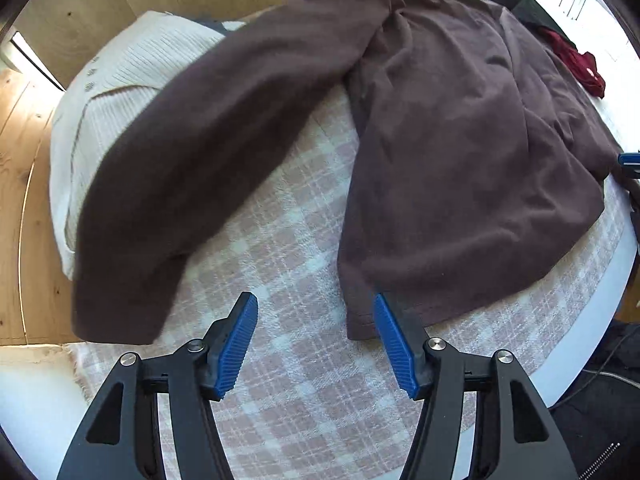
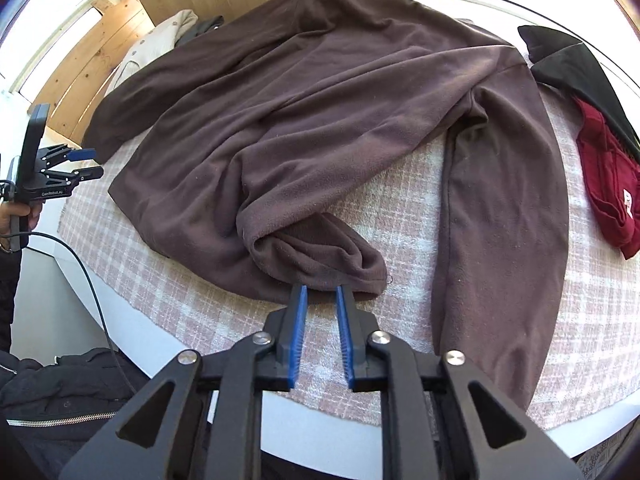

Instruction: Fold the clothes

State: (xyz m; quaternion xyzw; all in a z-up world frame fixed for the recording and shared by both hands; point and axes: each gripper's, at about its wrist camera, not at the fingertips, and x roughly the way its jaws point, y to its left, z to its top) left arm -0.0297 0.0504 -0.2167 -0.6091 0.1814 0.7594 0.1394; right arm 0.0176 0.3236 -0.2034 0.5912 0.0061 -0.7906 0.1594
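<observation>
Brown fleece (image 2: 320, 112) is sprawled across the checked cloth (image 2: 400, 208) on the round surface (image 1: 592, 320), one sleeve lower right, the bunched hem just below middle in the right view. Right tongs (image 2: 322, 292) are slightly parted at that hem, gripping nothing as far as I can see. Left tongs (image 1: 316, 312) gape wide and empty, one pad just over the bottom corner. Closing on that bunch would probably fold the twist in, and a drag could shift the cloth too.

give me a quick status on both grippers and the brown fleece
Left gripper open, empty, at the hem corner. Right gripper open, nothing gripped, at the bunched hem. Brown fleece spread on the checked cloth, unfolded. Red garment lies beside it, apart.
</observation>
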